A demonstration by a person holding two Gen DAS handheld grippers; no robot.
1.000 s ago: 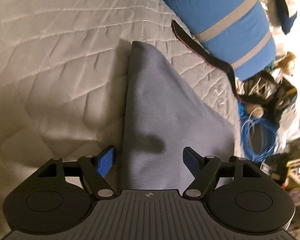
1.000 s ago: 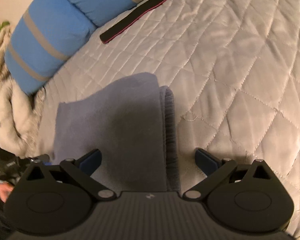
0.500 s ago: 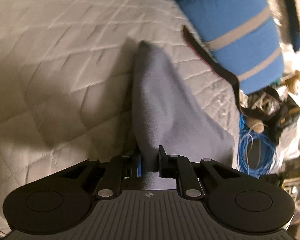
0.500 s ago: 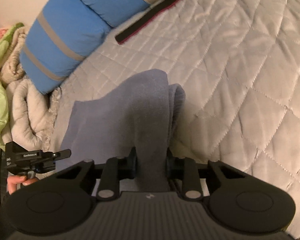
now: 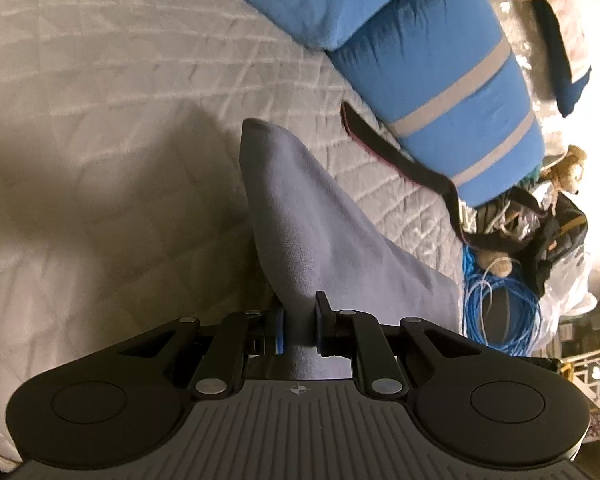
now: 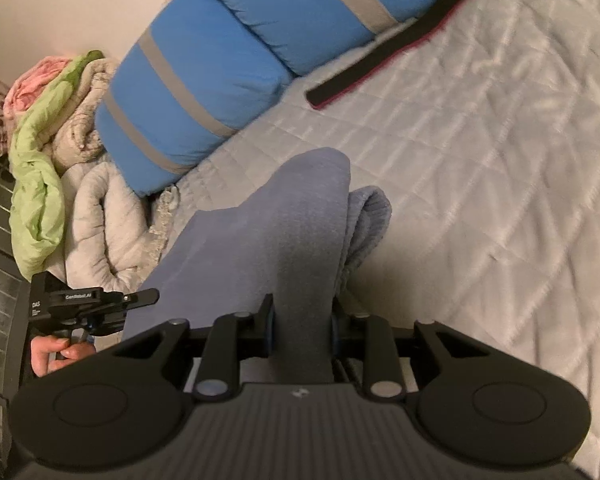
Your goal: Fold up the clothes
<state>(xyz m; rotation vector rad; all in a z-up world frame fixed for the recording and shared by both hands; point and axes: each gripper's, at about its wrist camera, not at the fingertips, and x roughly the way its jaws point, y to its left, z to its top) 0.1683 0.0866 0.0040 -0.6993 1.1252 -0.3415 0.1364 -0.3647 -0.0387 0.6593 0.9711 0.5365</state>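
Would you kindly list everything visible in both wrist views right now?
grey-blue garment: one, pinched by both grippers, lifting off the bed
quilted bed cover: one, white, under everything
bolster pillows: two, blue with grey bands, at the bed's far edge
strap: one, black with red edge, beside the pillows
bedding pile: green, pink and beige, off the bed's end
cable coil: one, blue, beside the bed
stuffed toy: one, tan, in the clutter
left gripper: shut on the garment
right gripper: shut on the garment
hand: holding the left gripper's handle
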